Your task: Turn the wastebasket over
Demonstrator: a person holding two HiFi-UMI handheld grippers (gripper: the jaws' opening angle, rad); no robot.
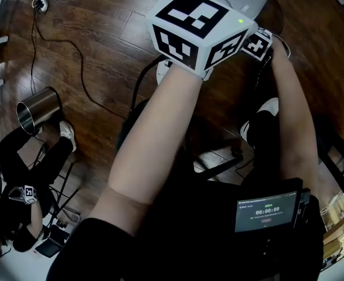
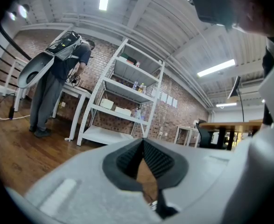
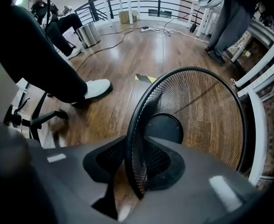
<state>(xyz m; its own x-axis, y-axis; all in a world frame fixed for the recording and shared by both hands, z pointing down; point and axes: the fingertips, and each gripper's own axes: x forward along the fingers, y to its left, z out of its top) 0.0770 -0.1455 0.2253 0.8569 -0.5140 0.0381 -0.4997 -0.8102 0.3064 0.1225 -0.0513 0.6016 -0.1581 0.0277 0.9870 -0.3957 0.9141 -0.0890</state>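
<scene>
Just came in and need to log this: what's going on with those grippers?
A person holds a gripper in each hand. The right gripper points down over a black wire-mesh wastebasket standing mouth-up on the brown wooden floor; its jaws straddle the rim, open, not pinching it. The left gripper is shut, empty, aimed across the room.

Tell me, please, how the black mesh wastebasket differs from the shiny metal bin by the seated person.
The wastebasket is black open mesh; the metal bin is solid, shiny steel. The wastebasket's rim sits between the jaws of the right gripper; the metal bin stands apart, beside a seated person's legs. Both are round, open-topped and upright on the wooden floor.
</scene>
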